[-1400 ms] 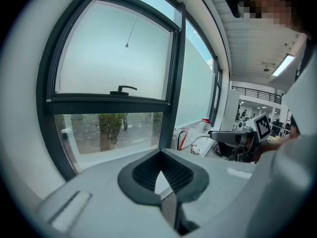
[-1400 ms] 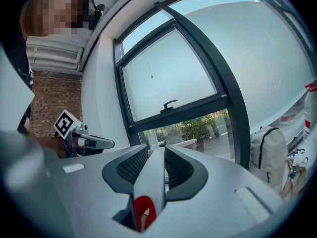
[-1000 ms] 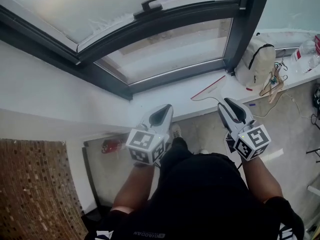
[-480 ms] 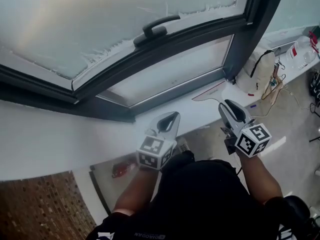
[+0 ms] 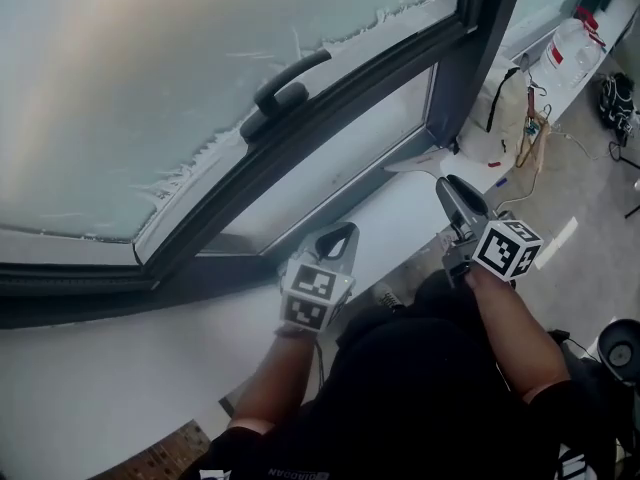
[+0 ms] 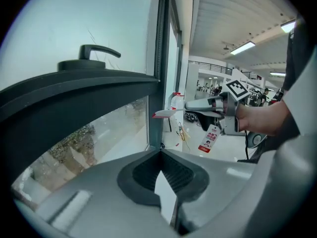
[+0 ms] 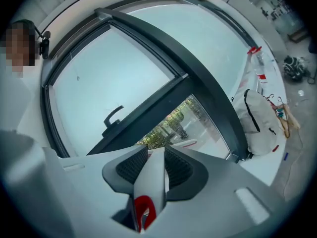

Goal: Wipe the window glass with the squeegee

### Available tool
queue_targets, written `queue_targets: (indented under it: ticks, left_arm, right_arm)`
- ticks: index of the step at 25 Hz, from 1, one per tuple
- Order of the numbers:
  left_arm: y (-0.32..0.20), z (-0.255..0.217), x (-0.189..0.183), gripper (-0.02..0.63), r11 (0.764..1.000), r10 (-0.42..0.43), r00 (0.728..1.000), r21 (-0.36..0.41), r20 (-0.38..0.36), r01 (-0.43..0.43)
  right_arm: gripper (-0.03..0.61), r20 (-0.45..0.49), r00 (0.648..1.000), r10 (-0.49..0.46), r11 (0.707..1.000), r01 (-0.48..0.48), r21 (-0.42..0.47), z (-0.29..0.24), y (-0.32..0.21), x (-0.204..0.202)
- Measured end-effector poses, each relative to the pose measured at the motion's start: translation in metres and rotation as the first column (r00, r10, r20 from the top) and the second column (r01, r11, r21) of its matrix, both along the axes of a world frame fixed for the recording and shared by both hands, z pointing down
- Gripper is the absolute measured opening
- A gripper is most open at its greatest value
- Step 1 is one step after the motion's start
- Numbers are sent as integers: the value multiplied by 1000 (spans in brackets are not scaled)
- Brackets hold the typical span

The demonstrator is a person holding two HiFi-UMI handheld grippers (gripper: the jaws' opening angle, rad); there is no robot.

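The right gripper (image 5: 453,193) was clamped on the squeegee (image 5: 416,161) by its handle, blade at centre right of the frame, near the lower pane's (image 5: 330,163) corner. The left gripper (image 5: 339,238), lower centre, had its 2 jaws together, empty. The squeegee looked light and stiff with a soft blade edge, so holding it by the handle suited it.

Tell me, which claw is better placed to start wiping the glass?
Right, I judge: the right claw is shut on the squeegee, close to the lower pane; the left claw is shut, empty.
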State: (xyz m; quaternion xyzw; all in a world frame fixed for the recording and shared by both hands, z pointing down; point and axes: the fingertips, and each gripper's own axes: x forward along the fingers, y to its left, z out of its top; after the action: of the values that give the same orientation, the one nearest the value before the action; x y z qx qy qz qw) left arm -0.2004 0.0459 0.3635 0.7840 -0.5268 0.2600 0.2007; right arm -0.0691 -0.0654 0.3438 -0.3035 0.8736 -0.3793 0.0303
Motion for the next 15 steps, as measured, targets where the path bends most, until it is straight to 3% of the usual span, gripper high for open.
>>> queue_targets:
  ticks: [3,6,10,15]
  left_arm:
    - [-15,20,10,0,993,95,994,-72,60,-90]
    - [-27,46,21,0,970,207,964,-160,165,-181]
    - [-36,77,24,0,926,330,891,-290,311,-242]
    - [-44,107,21,0,854,462,778,-449,425,-262]
  right_arm:
    - [132,50,996,72,996,-69,-63,12,-21,11]
    - [132,126,978,163,979,-144,-145,27,-52,26]
    - [132,259,919,296,928,-213,-305,59,-102,39]
    - [132,407,790,458,847,-249,-470,95,-175,47]
